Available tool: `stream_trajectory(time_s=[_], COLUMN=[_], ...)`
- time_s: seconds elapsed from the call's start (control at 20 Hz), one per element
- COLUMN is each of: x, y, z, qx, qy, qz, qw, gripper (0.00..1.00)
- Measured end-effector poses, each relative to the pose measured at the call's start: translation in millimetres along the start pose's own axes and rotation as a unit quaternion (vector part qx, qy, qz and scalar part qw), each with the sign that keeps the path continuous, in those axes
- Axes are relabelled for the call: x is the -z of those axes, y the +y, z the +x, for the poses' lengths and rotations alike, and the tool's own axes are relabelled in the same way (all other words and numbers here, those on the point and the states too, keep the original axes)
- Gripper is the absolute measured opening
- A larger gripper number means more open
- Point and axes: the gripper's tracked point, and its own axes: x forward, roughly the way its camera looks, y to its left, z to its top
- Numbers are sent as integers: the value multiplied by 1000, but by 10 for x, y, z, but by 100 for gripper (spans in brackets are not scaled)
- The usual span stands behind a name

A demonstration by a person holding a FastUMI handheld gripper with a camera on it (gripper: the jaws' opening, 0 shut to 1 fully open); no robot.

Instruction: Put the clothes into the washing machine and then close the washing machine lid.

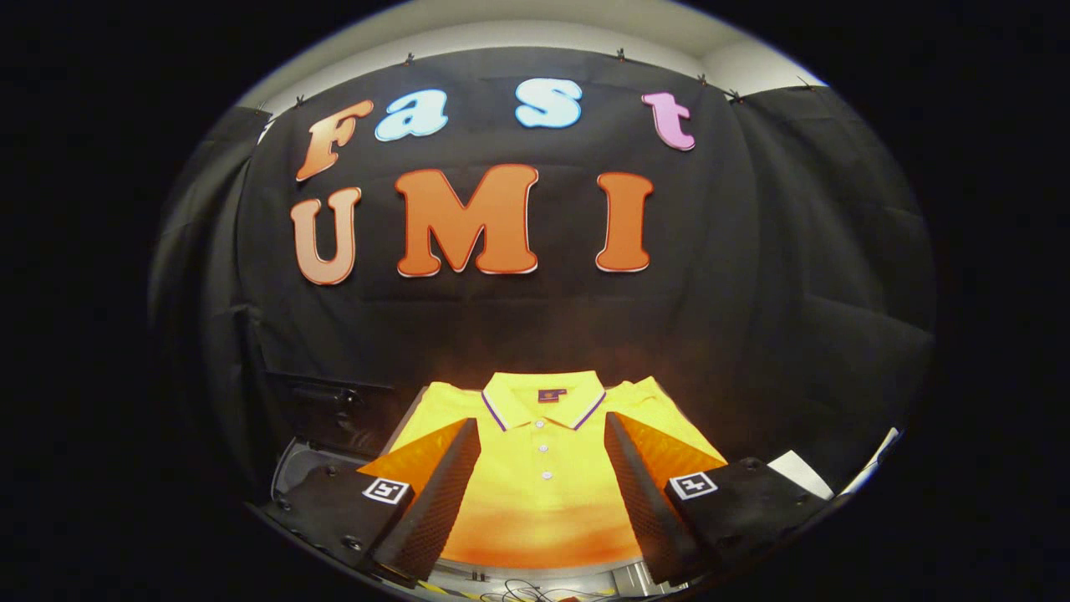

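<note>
One folded yellow polo shirt (543, 477) lies low in the frame's centre; our gripper (543, 439) hangs wide open over it. We risk pinching only the top layer, unfolding it.

Tool (542, 431) fingers (443, 477) ribbed inside, each base bearing a square marker

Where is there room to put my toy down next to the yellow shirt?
The shirt covers nearly all its surface. One bare pale patch shows beyond the right finger, beside the shirt's right sleeve. Left of the shirt it is dark and crowded. The gripper is open above the shirt.
</note>
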Motion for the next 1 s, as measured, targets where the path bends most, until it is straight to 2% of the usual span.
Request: stream_trajectory(time_s=[0.15,0.35,0.6,0.7,0.8,0.95,1.0], x=[264,565,835,839,885,858,876], y=[-115,-175,-189,-201,-149,-58,-48], z=[511,902,1107,1129,1117,1132,1126], qx=[-4,-9,-14,1,-2,-16,-16], qy=[45,97,161,179,208,218,220], qz=[-6,9,31,23,4,-6,-4], qw=[999,995,986,984,978,976,975], gripper=[97,97,98,98,98,83,75])
